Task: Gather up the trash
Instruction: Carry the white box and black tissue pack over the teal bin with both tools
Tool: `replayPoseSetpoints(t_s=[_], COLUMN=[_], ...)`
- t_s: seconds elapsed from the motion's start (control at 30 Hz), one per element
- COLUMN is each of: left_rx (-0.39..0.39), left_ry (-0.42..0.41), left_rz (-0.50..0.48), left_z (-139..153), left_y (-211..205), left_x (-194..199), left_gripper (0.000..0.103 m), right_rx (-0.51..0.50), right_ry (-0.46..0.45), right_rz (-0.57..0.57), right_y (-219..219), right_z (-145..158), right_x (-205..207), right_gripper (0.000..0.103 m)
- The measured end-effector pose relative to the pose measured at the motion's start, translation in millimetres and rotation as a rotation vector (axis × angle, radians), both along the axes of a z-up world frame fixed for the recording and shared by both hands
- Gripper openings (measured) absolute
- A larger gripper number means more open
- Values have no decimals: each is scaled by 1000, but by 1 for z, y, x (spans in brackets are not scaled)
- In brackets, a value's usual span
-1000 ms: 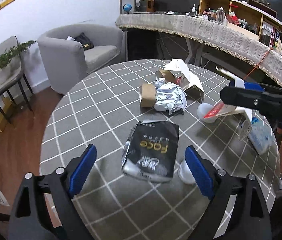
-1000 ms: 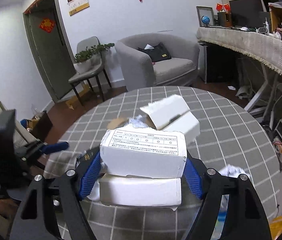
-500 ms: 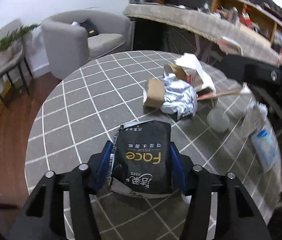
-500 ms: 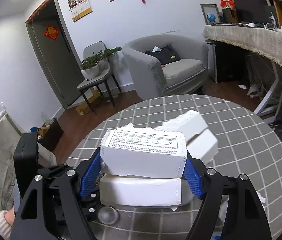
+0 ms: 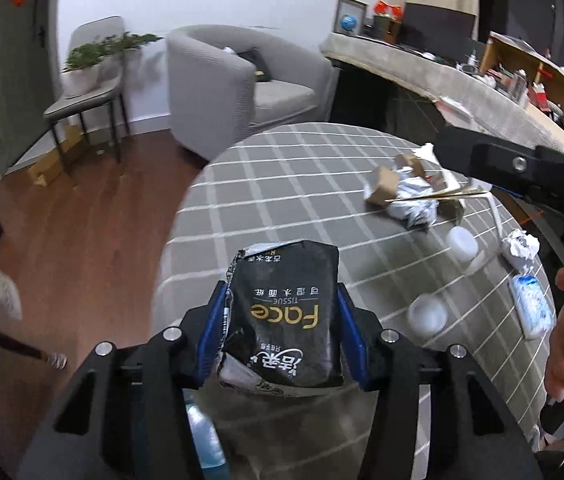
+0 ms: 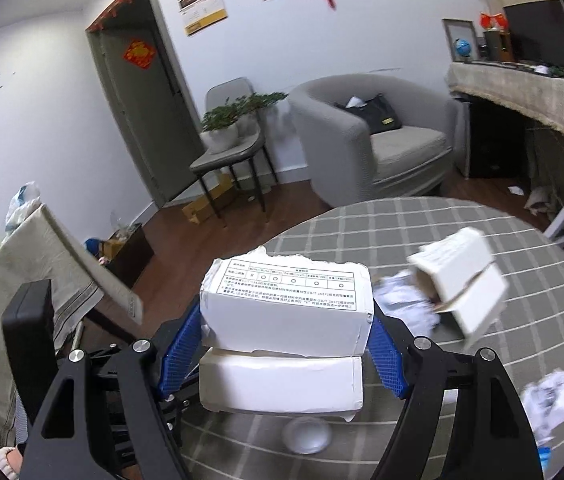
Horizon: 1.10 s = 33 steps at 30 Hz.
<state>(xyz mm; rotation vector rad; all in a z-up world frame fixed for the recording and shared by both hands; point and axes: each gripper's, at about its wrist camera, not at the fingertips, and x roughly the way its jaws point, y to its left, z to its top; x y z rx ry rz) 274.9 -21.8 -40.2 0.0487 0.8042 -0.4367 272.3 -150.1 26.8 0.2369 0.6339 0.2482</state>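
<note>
Left gripper (image 5: pixel 282 320) clamped on black tissue pack (image 5: pixel 286 312), long axis running forward along fingers, lifted over bench (image 5: pixel 282 184) edge. Right gripper (image 6: pixel 286 340) clamped on torn white box (image 6: pixel 286 304) (2 stacked layers), long axis crosswise. Remaining litter lies ahead-right of left gripper.
</note>
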Motion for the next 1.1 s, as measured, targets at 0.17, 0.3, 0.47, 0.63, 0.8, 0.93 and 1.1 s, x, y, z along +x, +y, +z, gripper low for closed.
replayPoseSetpoints(t_s=[0.17, 0.3, 0.47, 0.63, 0.8, 0.93, 1.1], left_rx=[-7, 19, 25, 38, 58, 78, 82], left_ry=[0, 1, 6, 63, 175, 252, 324], left_rz=[99, 176, 231, 268, 278, 313, 344], left_z=[-9, -16, -20, -41, -80, -109, -134], left_y=[45, 79, 115, 145, 172, 196, 219], left_x=[-25, -34, -42, -46, -46, -47, -48], left_gripper=[55, 55, 55, 55, 55, 55, 55], right_rx=[9, 2, -30, -20, -31, -66, -107], right_ry=[-8, 0, 4, 29, 70, 97, 150], right_rz=[89, 156, 226, 292, 355, 387, 418], right_y=[33, 65, 101, 132, 170, 196, 222], right_z=[2, 0, -2, -10, -23, -35, -55], right_x=[1, 5, 3, 5, 6, 6, 8], right_gripper=[77, 77, 77, 77, 77, 77, 77])
